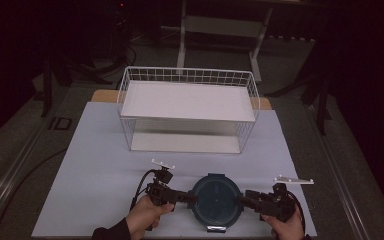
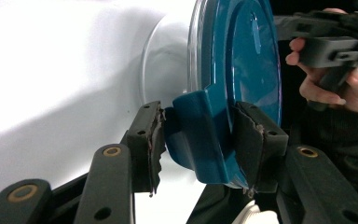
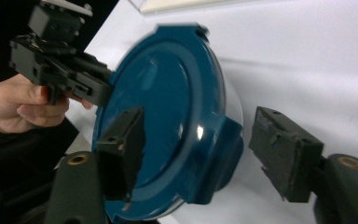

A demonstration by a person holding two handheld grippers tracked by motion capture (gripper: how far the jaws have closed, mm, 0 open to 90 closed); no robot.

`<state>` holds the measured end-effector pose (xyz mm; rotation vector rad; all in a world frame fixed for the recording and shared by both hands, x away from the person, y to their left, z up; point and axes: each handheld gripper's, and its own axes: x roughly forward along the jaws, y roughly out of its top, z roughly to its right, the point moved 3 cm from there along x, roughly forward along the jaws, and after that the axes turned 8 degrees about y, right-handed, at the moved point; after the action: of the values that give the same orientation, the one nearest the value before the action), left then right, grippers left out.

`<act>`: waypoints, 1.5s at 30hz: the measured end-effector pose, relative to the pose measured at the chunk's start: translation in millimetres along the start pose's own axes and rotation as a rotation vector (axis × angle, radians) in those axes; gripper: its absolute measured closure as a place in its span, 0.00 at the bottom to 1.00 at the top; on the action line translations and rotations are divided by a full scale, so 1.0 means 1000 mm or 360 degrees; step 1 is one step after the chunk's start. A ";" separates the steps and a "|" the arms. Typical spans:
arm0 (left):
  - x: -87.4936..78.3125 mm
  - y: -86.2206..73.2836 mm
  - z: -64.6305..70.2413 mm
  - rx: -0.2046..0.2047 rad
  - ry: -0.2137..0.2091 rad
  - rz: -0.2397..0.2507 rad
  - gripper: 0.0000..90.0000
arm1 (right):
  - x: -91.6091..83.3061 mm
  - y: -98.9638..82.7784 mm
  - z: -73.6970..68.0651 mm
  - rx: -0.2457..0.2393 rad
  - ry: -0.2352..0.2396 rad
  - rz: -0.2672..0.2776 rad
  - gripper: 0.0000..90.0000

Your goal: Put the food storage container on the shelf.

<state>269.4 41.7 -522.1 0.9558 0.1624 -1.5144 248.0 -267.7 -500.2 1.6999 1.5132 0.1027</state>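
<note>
A round clear container with a dark blue lid (image 1: 216, 199) sits at the front middle of the white table. In the left gripper view, my left gripper (image 2: 204, 140) is shut on the lid's blue side tab (image 2: 200, 135), one pad on each face. Across the lid (image 2: 242, 56) a hand holds the right gripper (image 2: 335, 42). In the right gripper view, my right gripper (image 3: 203, 149) stands open astride the opposite tab (image 3: 223, 149); one pad lies over the lid (image 3: 163, 107), and the other is clear of the tab. From above, the left gripper (image 1: 192, 197) and right gripper (image 1: 241, 200) flank the container.
A white wire basket rack (image 1: 187, 107) with a flat white shelf stands at the back middle of the table (image 1: 95, 165). Bare tabletop lies left and right of the container. Table legs and cables lie on the dark floor beyond.
</note>
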 end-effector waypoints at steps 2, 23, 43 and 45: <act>-0.001 -0.001 0.001 0.0024 0.0008 0.0001 0.61 | 0.002 -0.002 0.002 0.0016 0.0013 -0.0039 0.46; -0.003 -0.009 0.000 0.0029 -0.0016 0.0027 0.61 | 0.007 -0.008 0.014 0.0235 0.0215 -0.0152 0.60; -0.009 -0.012 0.008 0.0057 0.0013 0.0107 0.63 | 0.004 -0.006 0.002 0.0190 0.0197 -0.0133 0.63; -0.010 -0.011 0.008 0.0065 0.0015 0.0115 0.63 | 0.004 -0.005 0.002 0.0186 0.0201 -0.0129 0.63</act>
<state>255.0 46.9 -514.7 0.9916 0.1030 -1.4517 246.2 -265.7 -505.9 1.7490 1.7090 0.0815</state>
